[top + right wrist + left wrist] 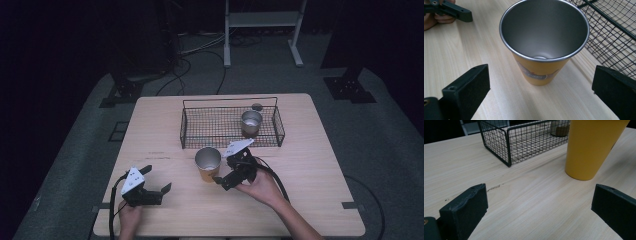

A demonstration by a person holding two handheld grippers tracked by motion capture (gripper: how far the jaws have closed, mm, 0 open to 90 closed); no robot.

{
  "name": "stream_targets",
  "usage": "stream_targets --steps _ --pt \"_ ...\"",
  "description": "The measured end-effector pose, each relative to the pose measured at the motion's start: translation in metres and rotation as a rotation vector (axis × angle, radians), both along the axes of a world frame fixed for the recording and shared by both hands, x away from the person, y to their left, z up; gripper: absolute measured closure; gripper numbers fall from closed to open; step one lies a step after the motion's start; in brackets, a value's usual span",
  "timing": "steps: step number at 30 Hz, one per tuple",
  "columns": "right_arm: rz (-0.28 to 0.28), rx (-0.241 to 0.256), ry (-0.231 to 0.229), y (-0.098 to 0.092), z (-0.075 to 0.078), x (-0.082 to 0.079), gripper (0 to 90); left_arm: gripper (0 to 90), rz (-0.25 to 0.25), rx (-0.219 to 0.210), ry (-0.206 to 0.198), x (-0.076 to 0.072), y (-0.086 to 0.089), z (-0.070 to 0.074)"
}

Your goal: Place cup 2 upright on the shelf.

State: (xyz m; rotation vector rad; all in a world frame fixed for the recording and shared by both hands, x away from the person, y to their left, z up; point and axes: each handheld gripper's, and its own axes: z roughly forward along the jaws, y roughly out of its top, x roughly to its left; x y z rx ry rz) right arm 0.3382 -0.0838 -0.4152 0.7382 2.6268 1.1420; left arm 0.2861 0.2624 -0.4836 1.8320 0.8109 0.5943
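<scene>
The yellow cup [208, 164] stands upright on the bench [320, 165], just in front of the wire basket [231, 128] and a little apart from its near wall. The right gripper [225, 181] is beside it with its fingers [466, 92] spread wide and nothing between them; in the right gripper view the cup sits centred ahead of the two fingers, not yet touched. The left gripper [159, 191] rests lower left on the bench, well apart from the cup, its fingers [465, 207] also wide open and empty. The likeliest trouble, as I judge it, is a tip-over: the cup is tall, narrow at the foot and wide at the steel rim, so one finger arriving before the other would push it sideways. Its tapered wall could also let it slip down out of a loose grip. Closing too near the rim risks a finger catching the lip and levering the cup over. If the cup is meant for the basket, it would have to clear the near wall; a low carry could knock its base on the wire. It would also need to land away from the cup already inside. Counted: two cups, one on the bench and one [251, 122] in the basket; one basket; two grippers; one small dark round thing [257, 106] behind the basket, too small to identify.
</scene>
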Motion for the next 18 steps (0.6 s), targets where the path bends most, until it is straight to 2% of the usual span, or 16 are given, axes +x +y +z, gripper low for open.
stream_targets --steps 18 --pt "-0.017 -0.004 0.014 0.012 -0.008 0.012 0.8 0.0 -0.001 -0.001 -0.001 0.000 0.000 0.000"
